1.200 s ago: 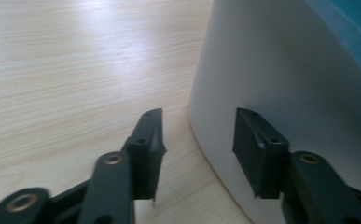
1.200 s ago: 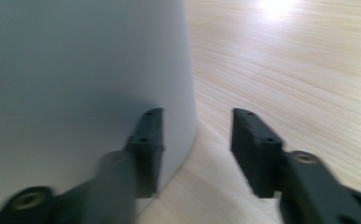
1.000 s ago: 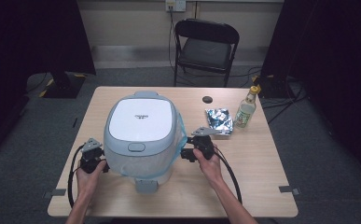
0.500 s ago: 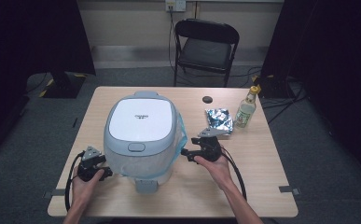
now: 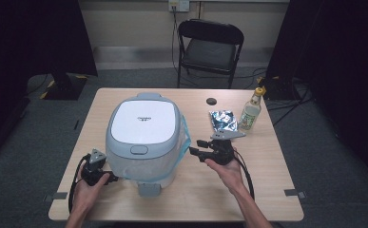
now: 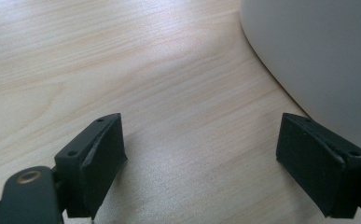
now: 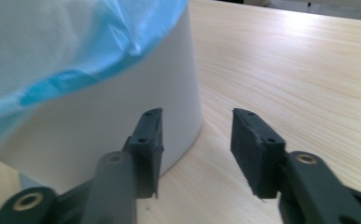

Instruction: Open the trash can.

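Across the middle of the pale wooden table (image 5: 267,190) sits a large rounded grey-and-white appliance like a rice cooker (image 5: 143,137), with a flat white lid panel, a small oval latch button near its front edge and a grey tab sticking out at its base toward six o'clock. A translucent blue plastic film (image 5: 185,137) hangs loosely around its body, most plainly along the three o'clock flank; in the right gripper view this film drapes in crinkled folds over the smooth white wall.

At about eight o'clock from the cooker, the left gripper (image 5: 112,178) lies low, just beside the base. Its jaws have just been opening and stand wide apart, with bare wood between them and the white wall curving past the outer pad (image 6: 320,165).

At about three o'clock from the cooker, the right gripper (image 5: 193,152) is held off the tabletop, pointing at the cooker's side, near it but apart. Its jaws have just been closing and stand partly apart, holding nothing.

Farther off, around one to two o'clock, lie a crumpled silver foil pouch (image 5: 223,120) and a clear glass bottle with a yellow cap (image 5: 249,114), standing upright.
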A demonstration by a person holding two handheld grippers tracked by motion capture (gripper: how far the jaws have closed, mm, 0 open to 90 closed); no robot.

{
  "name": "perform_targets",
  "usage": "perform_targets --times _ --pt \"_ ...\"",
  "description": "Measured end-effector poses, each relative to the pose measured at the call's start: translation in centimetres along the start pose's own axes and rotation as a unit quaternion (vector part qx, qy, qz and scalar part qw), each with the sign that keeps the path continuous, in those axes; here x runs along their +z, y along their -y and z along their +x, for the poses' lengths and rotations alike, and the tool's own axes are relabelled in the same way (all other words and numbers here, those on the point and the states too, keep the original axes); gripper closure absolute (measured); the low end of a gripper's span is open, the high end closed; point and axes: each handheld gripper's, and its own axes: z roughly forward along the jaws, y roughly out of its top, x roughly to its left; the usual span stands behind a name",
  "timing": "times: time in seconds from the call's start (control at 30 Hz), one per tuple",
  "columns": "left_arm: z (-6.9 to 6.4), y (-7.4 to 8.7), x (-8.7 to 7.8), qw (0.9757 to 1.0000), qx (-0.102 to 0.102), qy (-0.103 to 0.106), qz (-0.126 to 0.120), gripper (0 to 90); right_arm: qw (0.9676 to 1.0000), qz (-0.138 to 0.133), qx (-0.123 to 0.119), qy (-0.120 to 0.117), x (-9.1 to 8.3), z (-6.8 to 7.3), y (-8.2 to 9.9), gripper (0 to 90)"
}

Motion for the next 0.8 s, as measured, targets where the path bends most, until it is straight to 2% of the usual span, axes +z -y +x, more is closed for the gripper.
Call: perform_targets --times 0.17,0.27,0.43,0.5,0.57,0.63,0.8 --pt "0.0 0.0 0.0 1.0 0.001 0.0 0.0 14.8 0.9998 -0.017 0.001 -0.009 -1.2 0.3 -0.9 65.4" --pt "0.0 0.0 0.0 1.0 0.0 0.002 -0.001 14.1 0.9995 -0.026 -0.009 -0.019 -2.1 0.8 -1.8 69.4" --pt "0.0 0.0 0.0 1.0 0.0 0.002 0.0 14.0 0.9983 -0.038 -0.02 -0.04 -3.1 2.0 -3.3 81.3" --pt "0.0 0.0 0.0 1.0 0.0 0.002 -0.001 14.0 0.9976 -0.041 -0.032 -0.045 -3.4 2.6 -3.9 84.5" --pt "0.0 0.0 0.0 1.0 0.0 0.002 -0.001 14.0 0.9961 -0.063 -0.042 -0.046 -4.4 3.3 -5.0 89.7" --pt "0.0 0.0 0.0 1.0 0.0 0.002 -0.001 14.0 0.9953 -0.071 -0.047 -0.046 -4.8 3.5 -5.5 90.0" --pt "0.0 0.0 0.0 1.0 0.0 0.002 -0.001 14.0 0.9919 -0.088 -0.062 -0.068 -6.2 4.9 -7.7 90.0"
